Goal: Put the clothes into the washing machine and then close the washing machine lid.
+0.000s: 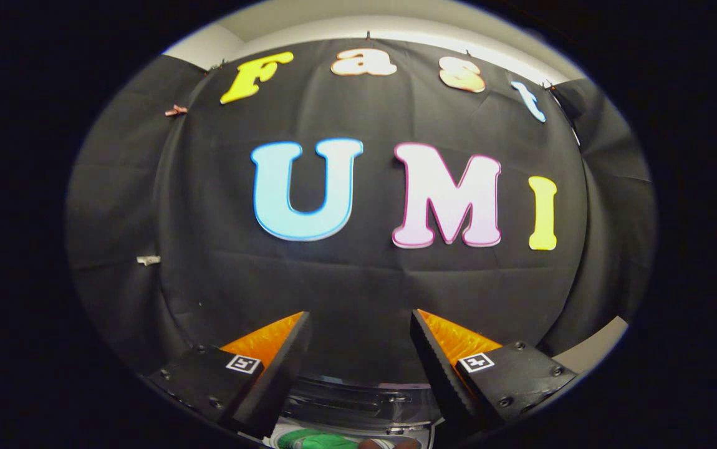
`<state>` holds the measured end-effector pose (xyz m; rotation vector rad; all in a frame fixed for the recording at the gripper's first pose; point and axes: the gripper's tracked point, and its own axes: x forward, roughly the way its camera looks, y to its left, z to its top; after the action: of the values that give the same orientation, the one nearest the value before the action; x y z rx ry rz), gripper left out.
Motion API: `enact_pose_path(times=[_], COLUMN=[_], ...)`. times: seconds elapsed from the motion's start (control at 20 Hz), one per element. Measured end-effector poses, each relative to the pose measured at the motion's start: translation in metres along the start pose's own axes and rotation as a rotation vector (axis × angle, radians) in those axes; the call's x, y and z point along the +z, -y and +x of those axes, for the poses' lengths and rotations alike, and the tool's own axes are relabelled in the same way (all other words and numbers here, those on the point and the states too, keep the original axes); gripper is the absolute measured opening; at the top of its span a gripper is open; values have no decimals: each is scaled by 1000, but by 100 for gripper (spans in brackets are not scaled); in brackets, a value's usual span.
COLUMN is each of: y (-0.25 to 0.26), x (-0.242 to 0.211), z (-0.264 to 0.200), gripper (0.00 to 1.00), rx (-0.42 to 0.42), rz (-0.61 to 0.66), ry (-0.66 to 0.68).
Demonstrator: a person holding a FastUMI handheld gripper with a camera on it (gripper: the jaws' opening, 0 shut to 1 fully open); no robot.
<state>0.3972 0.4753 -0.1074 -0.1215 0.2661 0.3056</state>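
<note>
Gripper view:

- Gripper [358,321]: held level, aimed straight at the black cloth wall [358,274]; raised above the machine, which sits low between the finger bases.
- Fingers [280,368]: spread wide apart, released, nothing between them; inner faces ridged on the right-hand finger; a small square marker on top of each finger mount.
- Tips: set against the cloth backdrop, not touching anything.
- Washing machine [358,399]: below and between the fingers, close under the camera; a dark curved rim with a glossy band, running crosswise from one finger to the other; small metal fittings along its edge.
- Machine's opening: faces upward toward the camera; whether a lid is raised or lowered cannot be told from this angle.
- Clothes [318,440]: a bright green bundle at the very bottom, just nearer than the dark rim, lying inside a pale rounded surround; soft, crumpled look; mostly cut off, so long axis cannot be judged.
- A brownish rounded piece [389,444] just beside the green bundle, to its right; too little visible to identify.
- Pale wall [396,28] above the cloth; small clips [176,111] pinning the cloth at its left side.
</note>
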Motion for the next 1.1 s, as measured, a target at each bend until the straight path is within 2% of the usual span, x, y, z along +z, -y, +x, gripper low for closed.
enact_pose_path(times=[0.3,0.5,0.55,0.65,1.1], y=[14,8,7,5,-2], x=[-57,-99,-92,-98,-107], z=[45,52,53,51,17], gripper=[99,99,99,99,100], rx=[-44,-45,-38,-21,49], rz=[57,110,102,105,101], ry=[-142,-258,-216,-220,-298])
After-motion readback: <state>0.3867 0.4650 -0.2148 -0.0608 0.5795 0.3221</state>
